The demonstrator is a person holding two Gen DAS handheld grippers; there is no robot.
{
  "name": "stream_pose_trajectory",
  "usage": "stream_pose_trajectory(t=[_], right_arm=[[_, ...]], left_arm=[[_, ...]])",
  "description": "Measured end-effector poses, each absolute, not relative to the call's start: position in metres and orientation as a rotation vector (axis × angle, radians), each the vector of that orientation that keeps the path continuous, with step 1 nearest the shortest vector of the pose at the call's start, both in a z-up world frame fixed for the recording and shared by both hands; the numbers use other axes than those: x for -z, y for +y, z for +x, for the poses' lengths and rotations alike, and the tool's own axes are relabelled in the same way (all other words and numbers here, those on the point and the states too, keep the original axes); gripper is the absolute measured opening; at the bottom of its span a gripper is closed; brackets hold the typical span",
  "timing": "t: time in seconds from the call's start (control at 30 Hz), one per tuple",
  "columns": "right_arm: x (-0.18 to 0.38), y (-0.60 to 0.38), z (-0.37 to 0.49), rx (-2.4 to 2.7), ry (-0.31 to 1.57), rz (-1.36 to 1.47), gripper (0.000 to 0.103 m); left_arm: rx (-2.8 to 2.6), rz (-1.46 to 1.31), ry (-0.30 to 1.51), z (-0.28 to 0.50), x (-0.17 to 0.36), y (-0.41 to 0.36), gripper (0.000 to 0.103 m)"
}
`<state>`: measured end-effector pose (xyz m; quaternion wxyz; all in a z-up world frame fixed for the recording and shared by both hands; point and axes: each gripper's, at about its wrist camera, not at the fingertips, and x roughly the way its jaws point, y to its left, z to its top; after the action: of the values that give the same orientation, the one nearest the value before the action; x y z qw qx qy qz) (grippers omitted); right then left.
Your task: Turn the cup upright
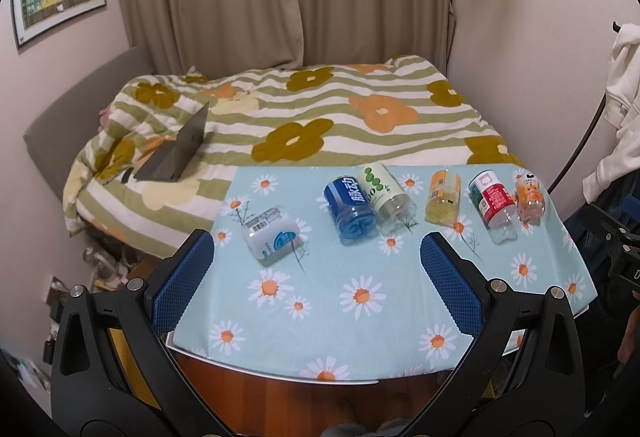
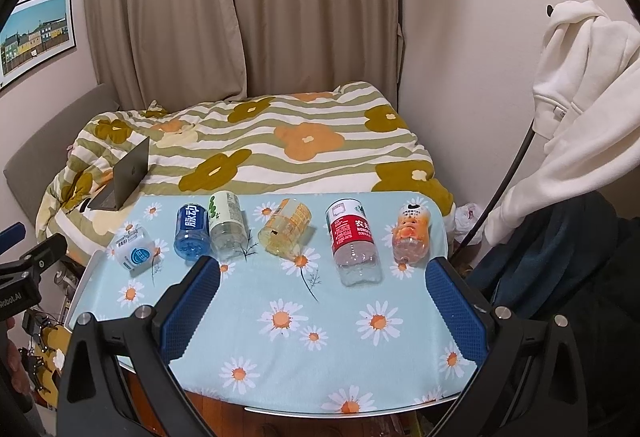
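Several cut-bottle cups lie on their sides in a row on the daisy-print table [image 1: 320,317]: a white one [image 1: 272,235] [image 2: 134,249], a blue one [image 1: 352,211] [image 2: 191,233], a green-dotted one [image 1: 386,203] [image 2: 227,229], a yellow one [image 1: 442,201] [image 2: 285,231], a red-labelled one [image 1: 494,205] [image 2: 354,245] and an orange one [image 1: 530,199] [image 2: 412,235]. My left gripper [image 1: 316,243] is open and empty, above the table's near half, short of the row. My right gripper [image 2: 324,269] is open and empty, also short of the row.
A bed with a flowered striped quilt [image 1: 304,109] stands behind the table, with an open laptop [image 1: 176,153] on it. Curtains hang behind. A white hoodie [image 2: 580,97] hangs at the right over dark clothing. Clutter lies on the floor at the left.
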<state>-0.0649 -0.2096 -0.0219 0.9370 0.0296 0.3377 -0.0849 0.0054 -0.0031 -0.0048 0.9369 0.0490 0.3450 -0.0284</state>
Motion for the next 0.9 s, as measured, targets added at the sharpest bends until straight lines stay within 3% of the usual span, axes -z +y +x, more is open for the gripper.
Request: stream_pose_trajectory(t=[0.9], right_arm=[[0.013, -0.200, -0.064, 0.174, 0.683, 0.090, 0.103]], left_arm=[[0.076, 0.097, 0.704, 0.012, 0.003, 0.009, 0.103]])
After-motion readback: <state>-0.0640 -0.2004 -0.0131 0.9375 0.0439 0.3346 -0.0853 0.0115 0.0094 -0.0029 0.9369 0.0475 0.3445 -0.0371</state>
